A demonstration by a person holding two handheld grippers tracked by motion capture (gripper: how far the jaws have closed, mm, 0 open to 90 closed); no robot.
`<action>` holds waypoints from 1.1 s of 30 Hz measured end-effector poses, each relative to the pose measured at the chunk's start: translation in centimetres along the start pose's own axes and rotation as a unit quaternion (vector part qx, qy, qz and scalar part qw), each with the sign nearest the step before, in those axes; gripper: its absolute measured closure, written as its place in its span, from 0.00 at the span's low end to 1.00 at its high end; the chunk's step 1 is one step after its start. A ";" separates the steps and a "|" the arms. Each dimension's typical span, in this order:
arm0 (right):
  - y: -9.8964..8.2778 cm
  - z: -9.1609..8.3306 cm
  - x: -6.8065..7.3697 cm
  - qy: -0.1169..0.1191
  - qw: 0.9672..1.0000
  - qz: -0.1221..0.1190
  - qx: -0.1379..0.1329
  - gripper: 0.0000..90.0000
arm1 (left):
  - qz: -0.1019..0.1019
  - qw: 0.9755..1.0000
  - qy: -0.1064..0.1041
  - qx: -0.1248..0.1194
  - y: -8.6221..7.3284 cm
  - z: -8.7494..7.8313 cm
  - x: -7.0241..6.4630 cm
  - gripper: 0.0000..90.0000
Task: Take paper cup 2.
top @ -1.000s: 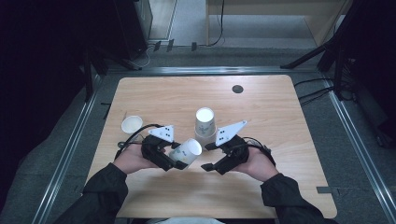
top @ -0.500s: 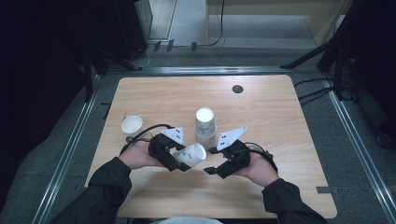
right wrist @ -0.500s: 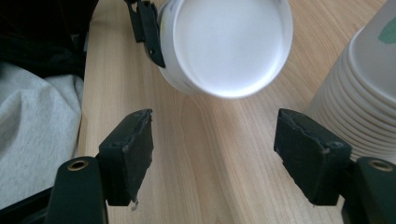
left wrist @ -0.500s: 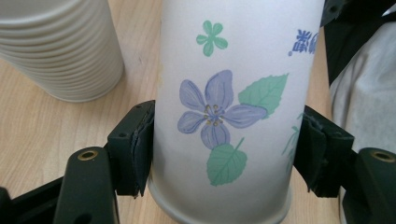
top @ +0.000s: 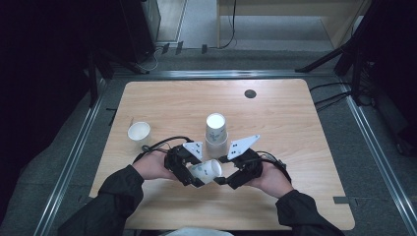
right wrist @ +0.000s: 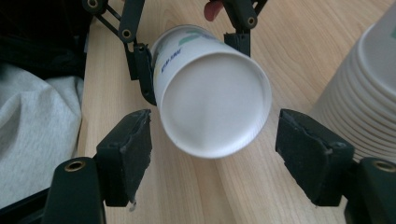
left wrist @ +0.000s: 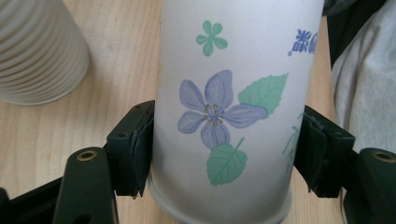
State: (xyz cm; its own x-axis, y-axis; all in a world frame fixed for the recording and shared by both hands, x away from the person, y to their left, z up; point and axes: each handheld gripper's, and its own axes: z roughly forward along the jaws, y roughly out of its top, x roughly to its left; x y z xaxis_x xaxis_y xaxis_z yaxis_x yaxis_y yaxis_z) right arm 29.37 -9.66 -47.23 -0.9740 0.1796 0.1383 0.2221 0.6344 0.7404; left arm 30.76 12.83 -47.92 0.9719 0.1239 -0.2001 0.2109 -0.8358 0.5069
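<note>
Left gripper (top: pixel 193 173) clamped on a flowered paper cup (top: pixel 206 170), held sideways just above the table (top: pixel 295 128) near the front edge. Right gripper (top: pixel 227 178) spread, jaws just widening around the cup's base, not touching. Cup stack (top: pixel 216 129) just behind.

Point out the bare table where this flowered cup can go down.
Free: the right side, between cup stack and table edge; also the far strip near the dark disc. Crowded: between both grippers, and left by the single cup.
</note>
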 end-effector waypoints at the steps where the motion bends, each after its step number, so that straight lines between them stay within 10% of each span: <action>1: 0.0 0.1 0.0 0.001 1.000 -0.002 0.001 0.30 | 0.003 1.000 0.000 0.003 0.1 0.1 0.0 0.33; 25: 0.2 2.5 0.8 0.043 0.998 -0.028 0.043 0.38 | 0.041 0.998 -0.009 0.036 1.1 1.1 -1.2 0.33; 33: 0.5 1.6 0.7 0.032 0.999 -0.029 0.031 0.38 | 0.043 0.999 -0.010 -0.007 0.7 0.0 -0.9 0.16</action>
State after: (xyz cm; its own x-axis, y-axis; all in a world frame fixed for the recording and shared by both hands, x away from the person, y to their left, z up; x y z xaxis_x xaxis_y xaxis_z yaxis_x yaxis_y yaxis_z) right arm 28.83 -8.02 -47.79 -0.9858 0.0942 0.1388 0.1652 0.6881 0.7066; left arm 29.99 12.13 -47.41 0.9843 0.0419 -0.1714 0.1287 -0.8349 0.5352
